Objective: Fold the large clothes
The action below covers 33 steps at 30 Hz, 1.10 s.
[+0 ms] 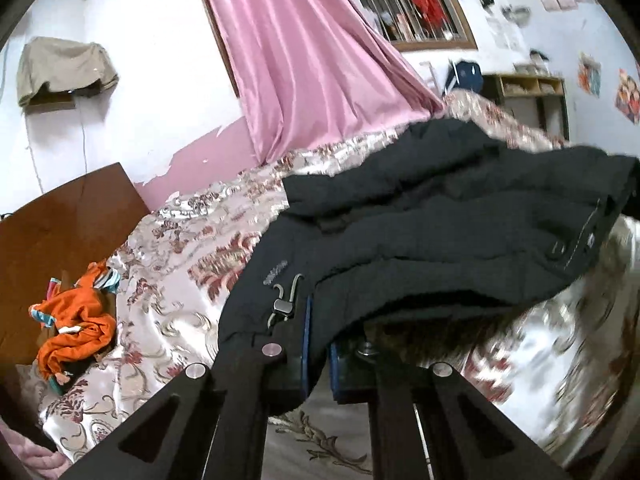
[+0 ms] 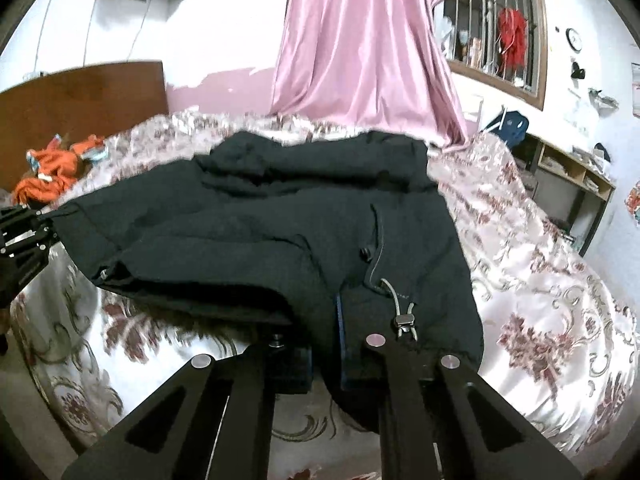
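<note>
A large black padded jacket lies partly lifted over a bed with a floral satin cover. My left gripper is shut on the jacket's hem beside a grey drawcord toggle. My right gripper is shut on the other hem corner of the jacket, next to its own drawcord toggle. The near edge hangs raised between both grippers, above the cover. The left gripper's linkage shows at the left edge of the right wrist view.
An orange garment lies crumpled near the wooden headboard and also shows in the right wrist view. A pink curtain hangs behind the bed. A wooden shelf unit stands at the right wall.
</note>
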Available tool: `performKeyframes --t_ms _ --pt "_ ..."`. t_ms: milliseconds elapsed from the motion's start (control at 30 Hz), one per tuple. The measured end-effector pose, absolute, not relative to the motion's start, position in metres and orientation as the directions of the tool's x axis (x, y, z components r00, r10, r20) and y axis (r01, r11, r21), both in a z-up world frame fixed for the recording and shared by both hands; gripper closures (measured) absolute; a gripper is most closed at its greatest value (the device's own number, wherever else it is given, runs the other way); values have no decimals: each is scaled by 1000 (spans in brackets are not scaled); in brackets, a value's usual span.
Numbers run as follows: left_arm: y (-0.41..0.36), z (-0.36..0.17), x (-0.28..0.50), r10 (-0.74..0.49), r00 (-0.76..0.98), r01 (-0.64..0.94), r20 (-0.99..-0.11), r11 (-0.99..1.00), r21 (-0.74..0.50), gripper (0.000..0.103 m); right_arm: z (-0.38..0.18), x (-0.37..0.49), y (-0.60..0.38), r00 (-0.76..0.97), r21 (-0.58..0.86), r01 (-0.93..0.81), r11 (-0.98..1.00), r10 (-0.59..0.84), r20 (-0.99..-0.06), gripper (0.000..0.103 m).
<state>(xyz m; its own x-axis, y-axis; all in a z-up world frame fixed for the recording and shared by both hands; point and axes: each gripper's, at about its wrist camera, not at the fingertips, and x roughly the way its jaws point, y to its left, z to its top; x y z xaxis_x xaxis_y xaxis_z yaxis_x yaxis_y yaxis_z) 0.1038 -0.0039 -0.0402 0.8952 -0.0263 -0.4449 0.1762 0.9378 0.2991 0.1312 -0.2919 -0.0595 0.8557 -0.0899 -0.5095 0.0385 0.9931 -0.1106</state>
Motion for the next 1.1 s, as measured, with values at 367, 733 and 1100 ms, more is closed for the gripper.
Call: performKeyframes --t_ms 367,733,1100 --pt "4 34 75 -77 915 211 -395 927 309 96 15 91 -297 919 -95 -2 995 -36 -392 97" --pt "-10 88 155 -68 928 199 -367 923 331 96 71 156 -317 929 -82 -57 995 23 -369 97" --pt "-23 96 282 -21 911 151 -412 946 286 96 95 286 -314 926 -179 -64 982 -9 -377 97"
